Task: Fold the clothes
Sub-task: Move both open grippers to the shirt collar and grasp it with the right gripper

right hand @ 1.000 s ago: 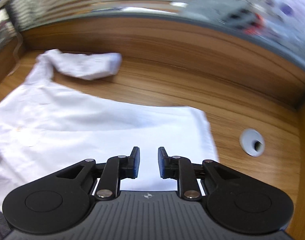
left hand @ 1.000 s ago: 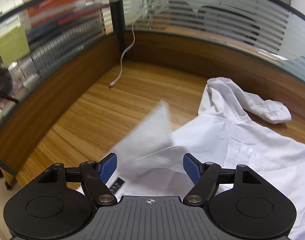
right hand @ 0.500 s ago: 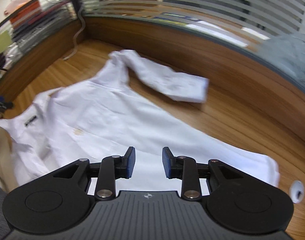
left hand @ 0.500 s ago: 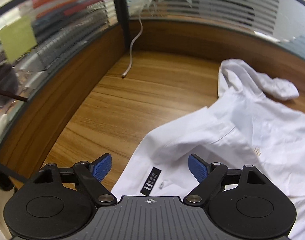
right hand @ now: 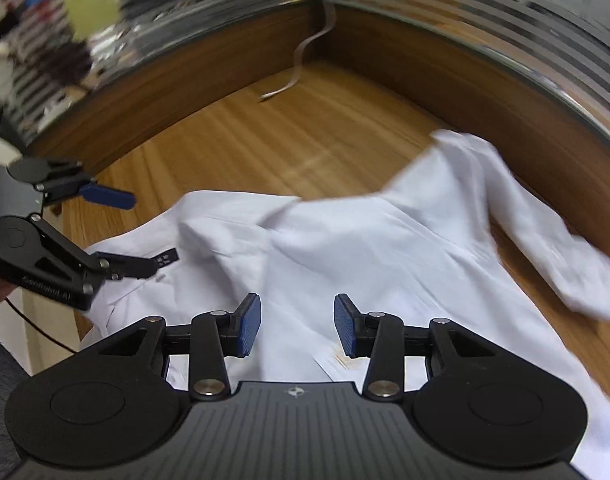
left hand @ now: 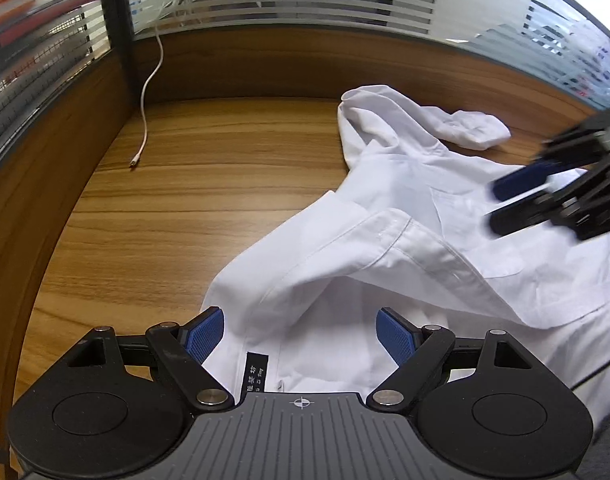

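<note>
Dropped from the air a second ago, the near flap of the white shirt (left hand: 385, 248) now lies flat on the wooden surface (left hand: 209, 200), and the right claw (right hand: 297, 326) has swung across from the hem end to the collar end, its jaws opening with nothing between them. At the far left a thin white cable (left hand: 145, 120) trails down the partition and ends on the bare wood. Next comes the left claw (left hand: 301, 336), spread wide and released, hovering just over the collar where a small black label (left hand: 257, 372) is sewn in; no cloth is pinched. Further right the shirt is smooth woven cotton, soft and limp, with crisp stitched seams, a stiff collar band and a chest pocket, while one sleeve (left hand: 465, 128) lies bunched near the back wall. Both claws near the collar suggests the garment is spread out and the first fold is about to begin.
</note>
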The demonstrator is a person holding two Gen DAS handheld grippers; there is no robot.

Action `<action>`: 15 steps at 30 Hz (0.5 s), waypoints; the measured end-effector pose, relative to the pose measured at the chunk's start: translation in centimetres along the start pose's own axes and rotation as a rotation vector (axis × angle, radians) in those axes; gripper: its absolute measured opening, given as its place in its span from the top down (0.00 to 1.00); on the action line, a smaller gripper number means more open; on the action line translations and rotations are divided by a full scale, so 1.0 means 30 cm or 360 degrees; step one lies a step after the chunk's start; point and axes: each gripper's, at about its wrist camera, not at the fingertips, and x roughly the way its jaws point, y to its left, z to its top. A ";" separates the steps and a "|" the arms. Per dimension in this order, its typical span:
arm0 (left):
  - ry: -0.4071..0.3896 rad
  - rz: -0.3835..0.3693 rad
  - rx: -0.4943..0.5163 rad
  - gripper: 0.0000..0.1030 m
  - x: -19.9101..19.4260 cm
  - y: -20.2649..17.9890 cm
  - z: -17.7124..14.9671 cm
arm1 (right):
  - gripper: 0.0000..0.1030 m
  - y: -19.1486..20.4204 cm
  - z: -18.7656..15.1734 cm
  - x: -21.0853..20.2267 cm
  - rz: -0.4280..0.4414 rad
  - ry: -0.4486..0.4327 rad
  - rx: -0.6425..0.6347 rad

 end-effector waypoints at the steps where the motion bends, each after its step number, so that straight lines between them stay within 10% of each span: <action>1: 0.0003 -0.0020 -0.0014 0.18 0.001 0.005 -0.001 | 0.52 0.026 0.015 0.031 0.0003 0.0005 -0.0036; 6: 0.0014 -0.0164 -0.0005 0.20 0.014 0.013 -0.005 | 0.44 0.108 0.060 0.176 0.0001 0.0085 -0.0168; 9: 0.0039 -0.0238 0.0025 0.26 0.029 -0.001 -0.019 | 0.78 0.102 0.066 0.218 0.0032 0.0150 -0.0157; 15: 0.0046 -0.0347 0.0101 0.58 0.096 -0.068 -0.018 | 0.90 0.074 0.088 0.129 0.0076 0.0055 -0.0097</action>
